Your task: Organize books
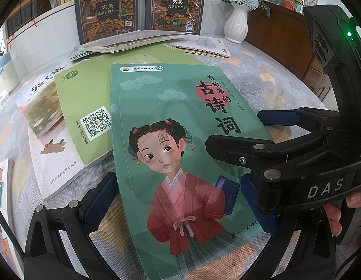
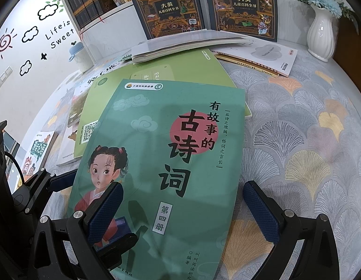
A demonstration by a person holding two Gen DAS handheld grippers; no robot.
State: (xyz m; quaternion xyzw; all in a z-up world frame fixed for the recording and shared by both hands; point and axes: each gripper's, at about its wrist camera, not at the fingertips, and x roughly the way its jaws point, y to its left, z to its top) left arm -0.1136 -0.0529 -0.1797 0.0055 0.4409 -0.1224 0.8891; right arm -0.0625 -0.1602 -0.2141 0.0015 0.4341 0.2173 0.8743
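Note:
A teal poetry book (image 1: 171, 140) with a girl in a red robe on its cover lies on top of a light green book (image 1: 87, 98), and it also shows in the right wrist view (image 2: 161, 163). My left gripper (image 1: 175, 198) is open, its blue pads either side of the book's near end. My right gripper (image 2: 187, 212) is open too, straddling the book's near right part; it shows in the left wrist view (image 1: 269, 140), over the book's right edge. Neither gripper pinches the book.
Under the green book lie a white picture book (image 1: 47, 121) and other thin books. A clear-covered book (image 2: 185, 46) and a white booklet (image 2: 262, 58) lie behind. Two dark encyclopedias (image 2: 245, 7) stand against the shelf. A white vase (image 2: 320, 35) stands at the right on the patterned cloth (image 2: 308, 140).

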